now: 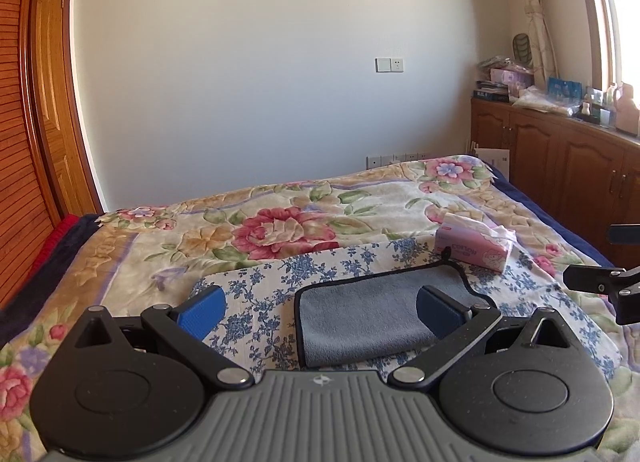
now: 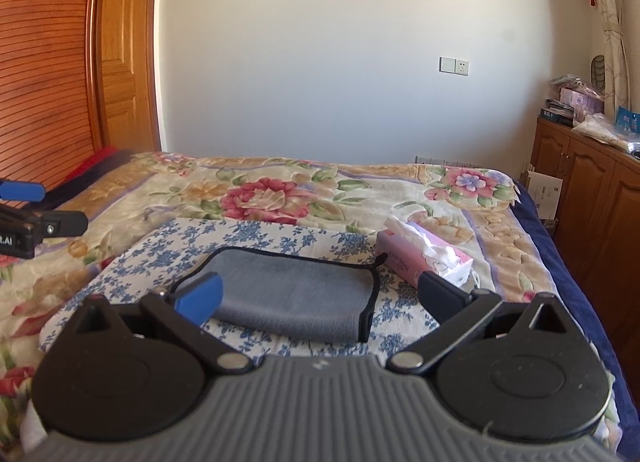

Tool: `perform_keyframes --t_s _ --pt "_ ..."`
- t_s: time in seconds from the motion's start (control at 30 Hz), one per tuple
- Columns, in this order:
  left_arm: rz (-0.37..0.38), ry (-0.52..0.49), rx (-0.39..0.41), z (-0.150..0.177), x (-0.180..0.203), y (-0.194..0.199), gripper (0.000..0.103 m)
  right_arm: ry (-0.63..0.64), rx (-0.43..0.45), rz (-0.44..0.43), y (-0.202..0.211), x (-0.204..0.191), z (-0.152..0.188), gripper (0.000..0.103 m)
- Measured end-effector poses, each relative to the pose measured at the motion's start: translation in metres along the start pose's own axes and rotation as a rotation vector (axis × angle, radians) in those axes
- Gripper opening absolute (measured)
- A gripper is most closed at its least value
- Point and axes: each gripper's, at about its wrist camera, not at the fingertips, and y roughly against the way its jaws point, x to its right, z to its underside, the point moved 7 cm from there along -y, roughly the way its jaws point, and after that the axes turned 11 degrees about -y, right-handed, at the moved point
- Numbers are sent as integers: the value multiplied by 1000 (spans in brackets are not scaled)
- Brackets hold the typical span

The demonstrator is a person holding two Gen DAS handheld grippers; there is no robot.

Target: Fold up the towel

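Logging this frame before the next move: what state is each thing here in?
Towel: folded, flat on the blue-flowered cloth, held by neither gripper.
Tissue box: open, tissue sticking out.
Left gripper: open, empty.
Right gripper: open, empty.
Cabinet doors: shut.

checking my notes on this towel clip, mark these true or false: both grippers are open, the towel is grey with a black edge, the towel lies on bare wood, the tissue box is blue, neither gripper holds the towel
1. Both grippers are open: true. The left gripper and right gripper both have their jaws spread wide.
2. The towel is grey with a black edge: true.
3. The towel lies on bare wood: false. It lies on a blue-flowered cloth on the bed.
4. The tissue box is blue: false. It is pink.
5. Neither gripper holds the towel: true.
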Motion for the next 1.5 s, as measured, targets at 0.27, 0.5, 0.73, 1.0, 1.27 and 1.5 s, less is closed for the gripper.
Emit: perform_keyframes --t_s 0.27,0.5,0.73,1.0,1.27,1.5 --pt "-9 -1 -23 19 4 19 103 -10 -21 4 17 -3 23 103" --pt "1 4 -55 42 12 22 103 -19 -32 6 25 -1 36 103" --pt "37 15 -73 61 25 22 103 -29 -36 17 29 3 45 103" --pt "34 32 -69 74 32 29 103 -34 -32 35 33 6 56 103" --pt "14 61 -82 89 26 36 103 -43 -28 33 39 3 62 103" --pt "-1 73 -93 107 27 44 103 -45 -29 32 43 -4 70 103"
